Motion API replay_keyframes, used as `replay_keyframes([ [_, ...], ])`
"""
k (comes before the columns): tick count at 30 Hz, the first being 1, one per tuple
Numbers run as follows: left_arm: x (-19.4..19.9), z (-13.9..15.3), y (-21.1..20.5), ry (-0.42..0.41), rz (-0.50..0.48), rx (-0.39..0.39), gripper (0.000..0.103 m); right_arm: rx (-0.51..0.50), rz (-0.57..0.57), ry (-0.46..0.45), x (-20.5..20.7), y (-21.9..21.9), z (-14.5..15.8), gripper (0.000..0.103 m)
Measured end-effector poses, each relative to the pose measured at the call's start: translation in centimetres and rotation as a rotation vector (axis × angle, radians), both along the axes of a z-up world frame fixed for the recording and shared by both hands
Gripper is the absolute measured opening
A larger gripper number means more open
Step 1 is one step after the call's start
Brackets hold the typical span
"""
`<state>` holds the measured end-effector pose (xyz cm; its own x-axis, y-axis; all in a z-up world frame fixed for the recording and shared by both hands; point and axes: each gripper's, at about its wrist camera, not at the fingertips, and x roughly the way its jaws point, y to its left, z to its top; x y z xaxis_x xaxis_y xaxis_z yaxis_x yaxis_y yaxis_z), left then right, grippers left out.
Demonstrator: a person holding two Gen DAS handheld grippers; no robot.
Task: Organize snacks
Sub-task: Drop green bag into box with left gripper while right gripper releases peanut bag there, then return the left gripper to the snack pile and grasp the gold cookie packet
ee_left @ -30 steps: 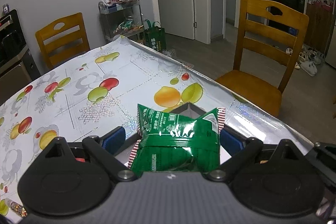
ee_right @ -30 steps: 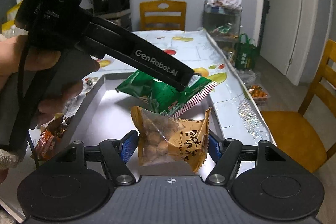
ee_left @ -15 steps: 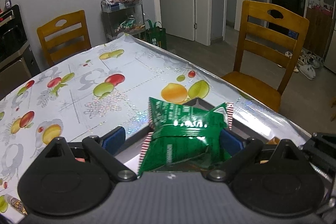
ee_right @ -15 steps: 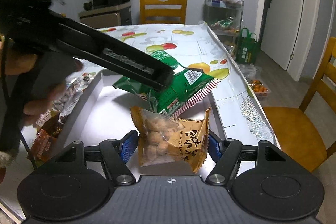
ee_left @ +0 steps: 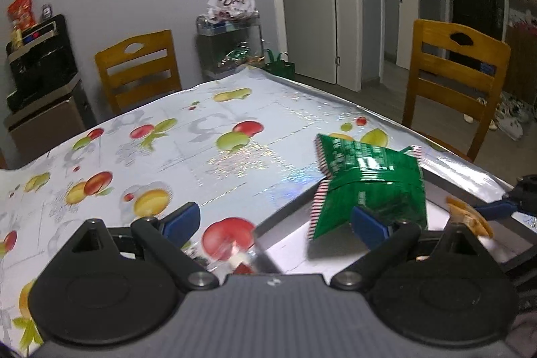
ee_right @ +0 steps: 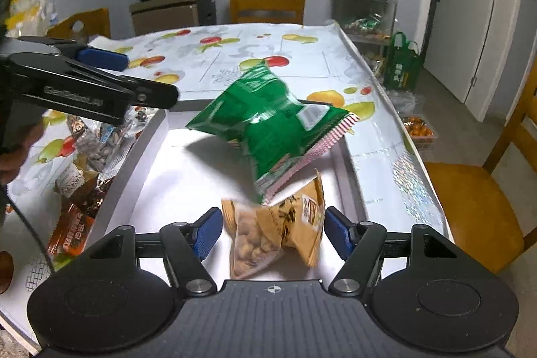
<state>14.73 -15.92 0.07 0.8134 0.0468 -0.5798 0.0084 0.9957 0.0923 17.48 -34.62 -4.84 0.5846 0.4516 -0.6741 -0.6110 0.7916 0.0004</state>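
A green snack bag [ee_right: 268, 123] with a red-striped edge is loose and blurred over the white tray [ee_right: 161, 190]; it also shows in the left wrist view [ee_left: 369, 183]. My left gripper [ee_left: 275, 220] is open and empty, left of the bag; its arm shows in the right wrist view [ee_right: 90, 89]. My right gripper [ee_right: 273, 232] is open, with an orange nut packet [ee_right: 275, 234] loose between its fingers, tilted over the tray's near end. The packet's corner shows in the left wrist view [ee_left: 470, 218].
Several wrapped snacks [ee_right: 84, 176] lie on the fruit-print tablecloth [ee_left: 167, 143] left of the tray. Wooden chairs [ee_left: 453, 79] stand around the table. A shelf cart [ee_right: 365, 9] with bags stands beyond the far end.
Both grippers have opened. The green bag left my left gripper, which swung left away from it. The orange packet has slipped and tilted between my right fingers.
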Motion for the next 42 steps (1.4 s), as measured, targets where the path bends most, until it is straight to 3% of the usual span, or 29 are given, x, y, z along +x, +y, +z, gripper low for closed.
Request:
replay_keyframes([
  [6,-1.6,-0.2,2.0,0.0,0.007,-0.001,0.098,-0.036,-0.044,0.015,1.6,1.2,-0.7,0.063],
  [16,-3.6,0.3,3.8,-0.019,-0.013,-0.006,0.098,0.031,-0.163,0.026,0.9,-0.1,-0.4,0.064],
  [23,-4.6,0.5,4.7,-0.026,-0.029,-0.005,0.098,0.074,-0.208,-0.009,-1.6,-0.3,0.9,0.08],
  [34,-7.2,0.1,7.4,-0.03,-0.038,-0.001,0.1,0.179,-0.212,-0.038,-5.6,0.4,2.9,0.096],
  [39,-8.5,0.3,9.6,-0.054,-0.049,-0.08,0.101,0.22,-0.192,-0.075,-7.4,1.5,3.9,0.101],
  [42,-9.0,0.4,10.7,-0.076,-0.025,-0.088,0.101,0.22,-0.16,-0.103,-8.6,2.5,4.2,0.103],
])
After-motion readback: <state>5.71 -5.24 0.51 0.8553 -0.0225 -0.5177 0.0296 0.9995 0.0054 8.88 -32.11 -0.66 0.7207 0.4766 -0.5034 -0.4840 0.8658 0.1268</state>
